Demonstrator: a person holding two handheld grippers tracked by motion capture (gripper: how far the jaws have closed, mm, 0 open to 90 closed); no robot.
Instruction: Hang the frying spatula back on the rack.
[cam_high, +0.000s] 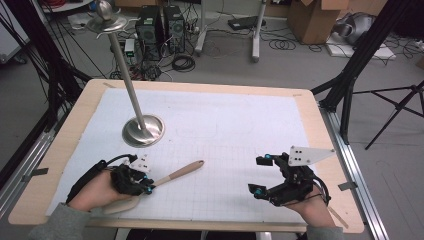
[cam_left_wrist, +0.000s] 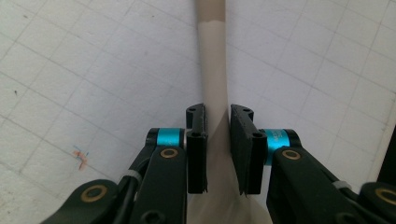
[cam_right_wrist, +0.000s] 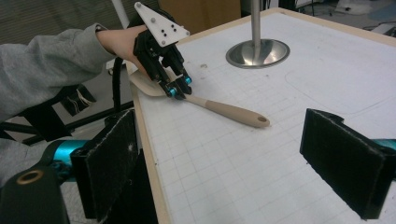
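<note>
Own black jaws wide apart at 6 o'clock. Left gripper (cam_right_wrist: 179, 88) at 11 o'clock, closed on wooden spoon (cam_right_wrist: 224, 111). Grey sleeve (cam_right_wrist: 42, 65) at 9 o'clock. Steel stand base (cam_right_wrist: 257, 52) at 1 o'clock on gridded mat (cam_right_wrist: 261, 168).

High view looks down, forward over table (cam_high: 65, 145). Left gripper view close above spoon (cam_left_wrist: 212, 70); right gripper view faces spoon (cam_right_wrist: 229, 112) from farther off.

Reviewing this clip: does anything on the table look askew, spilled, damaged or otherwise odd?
Nothing is spilled or broken. One small oddity: the wooden spoon lies with its bowl past the table's near edge, the left tool closed on its neck. The metal stand stands upright on the white mat. The right tool is open and empty.
</note>
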